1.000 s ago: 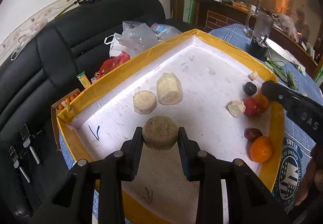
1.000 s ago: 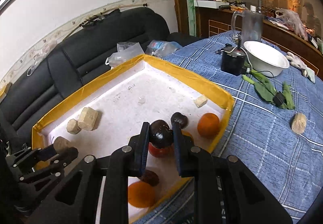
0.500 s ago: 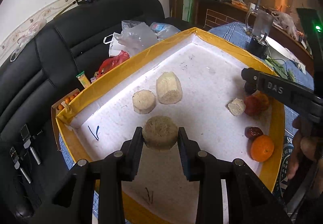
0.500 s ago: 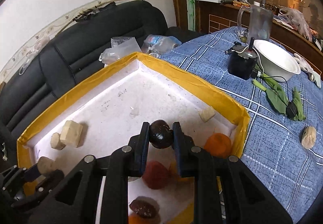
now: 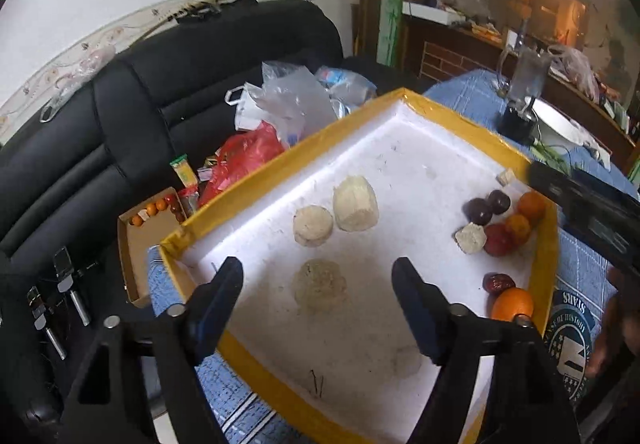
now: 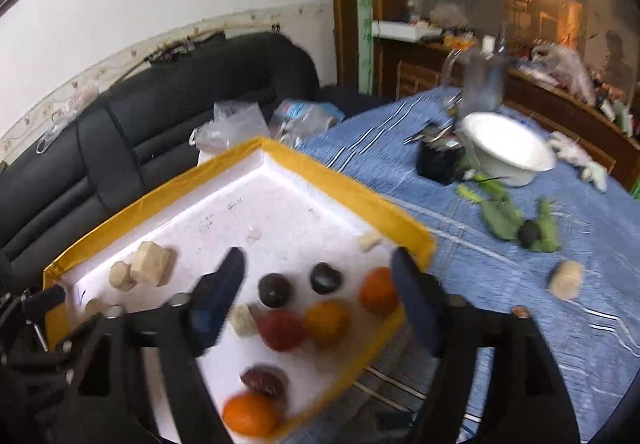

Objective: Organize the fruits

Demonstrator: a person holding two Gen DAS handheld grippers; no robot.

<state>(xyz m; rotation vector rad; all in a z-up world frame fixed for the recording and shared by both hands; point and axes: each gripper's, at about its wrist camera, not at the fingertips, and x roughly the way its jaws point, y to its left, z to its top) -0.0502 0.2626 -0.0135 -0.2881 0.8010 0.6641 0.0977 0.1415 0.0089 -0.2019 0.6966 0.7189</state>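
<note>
A white foam tray with a yellow rim [image 5: 348, 120] [image 6: 344, 180] lies on the blue cloth. My left gripper [image 5: 317, 276] is open over its near left part. A round pale chunk [image 5: 320, 284] lies on the tray floor between the fingers, untouched. Two more pale chunks [image 5: 313, 225] [image 5: 355, 203] sit beyond it. My right gripper [image 6: 318, 264] is open above the tray's right side. Two dark plums [image 6: 274, 290] [image 6: 326, 278] lie side by side below it. Around them are two oranges [image 6: 378, 292] [image 6: 326, 320] and a red fruit [image 6: 280, 330]. Nearer lie a date [image 6: 264, 380] and another orange [image 6: 248, 414].
A black sofa [image 5: 160, 84] with plastic bags [image 5: 288, 104] runs behind the tray. On the cloth to the right stand a white bowl [image 6: 508, 152], a black box [image 6: 438, 164] and green leaves [image 6: 504, 212]. A loose pale chunk [image 6: 566, 280] lies on the cloth.
My left gripper opened and let the pale chunk down onto the tray. My right gripper opened, leaving the dark plum beside the other plum, and drew back.
</note>
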